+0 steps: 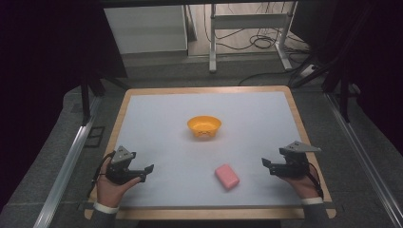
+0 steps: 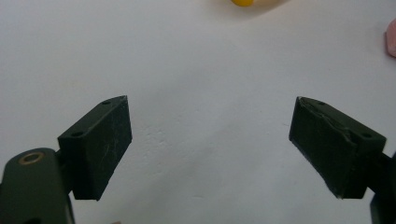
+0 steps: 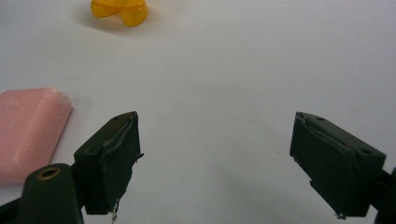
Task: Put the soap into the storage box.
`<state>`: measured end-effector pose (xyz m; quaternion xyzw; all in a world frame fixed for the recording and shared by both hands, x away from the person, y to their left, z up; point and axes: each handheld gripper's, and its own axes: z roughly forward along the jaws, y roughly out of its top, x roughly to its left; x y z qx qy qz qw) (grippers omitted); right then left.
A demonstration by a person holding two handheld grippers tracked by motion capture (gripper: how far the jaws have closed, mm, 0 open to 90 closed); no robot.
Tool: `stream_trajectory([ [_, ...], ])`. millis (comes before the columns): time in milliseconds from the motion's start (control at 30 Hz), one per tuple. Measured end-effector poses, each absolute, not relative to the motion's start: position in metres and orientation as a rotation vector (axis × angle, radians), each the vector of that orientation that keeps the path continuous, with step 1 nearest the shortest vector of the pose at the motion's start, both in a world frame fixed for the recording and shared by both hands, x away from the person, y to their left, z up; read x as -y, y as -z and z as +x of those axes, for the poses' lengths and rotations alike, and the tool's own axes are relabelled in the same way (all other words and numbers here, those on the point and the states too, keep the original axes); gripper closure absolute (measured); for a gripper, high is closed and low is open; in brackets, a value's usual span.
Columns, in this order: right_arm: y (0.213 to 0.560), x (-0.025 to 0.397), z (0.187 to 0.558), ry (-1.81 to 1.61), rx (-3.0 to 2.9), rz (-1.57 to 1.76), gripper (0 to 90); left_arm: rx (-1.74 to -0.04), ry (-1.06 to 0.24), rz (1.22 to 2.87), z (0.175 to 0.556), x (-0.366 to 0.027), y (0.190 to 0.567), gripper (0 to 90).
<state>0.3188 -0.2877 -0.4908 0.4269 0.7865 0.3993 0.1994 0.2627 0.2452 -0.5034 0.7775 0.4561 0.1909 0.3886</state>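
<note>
An orange bowl [image 1: 204, 126] stands upright near the middle of the white table top [image 1: 166, 114]. A pink rounded block [image 1: 227, 176] lies flat toward the front, right of centre. My left gripper [image 1: 146, 173] rests low at the front left, open with nothing between its jaws [image 2: 210, 144]. My right gripper [image 1: 266, 166] sits at the front right, open and empty too [image 3: 215, 158], pointing toward the block. In the right gripper view the pink block [image 3: 28, 130] lies just left of the left jaw, apart from it, and the bowl [image 3: 120, 11] is at the top.
The table has a wooden rim [image 1: 304, 128]. Metal rails [image 1: 66, 166] run along both sides on the grey floor. A white frame [image 1: 247, 33] and loose cables [image 1: 261, 42] stand beyond the far edge. Bare white surface lies between the grippers.
</note>
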Motion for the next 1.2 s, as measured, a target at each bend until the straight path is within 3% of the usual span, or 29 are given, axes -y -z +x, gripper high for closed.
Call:
stream_trajectory([
  [1200,0.477,0.269,0.313,-1.109,-2.258,1.147,17.2,-1.155,-0.488,2.011,0.264,-0.242,0.506,13.4],
])
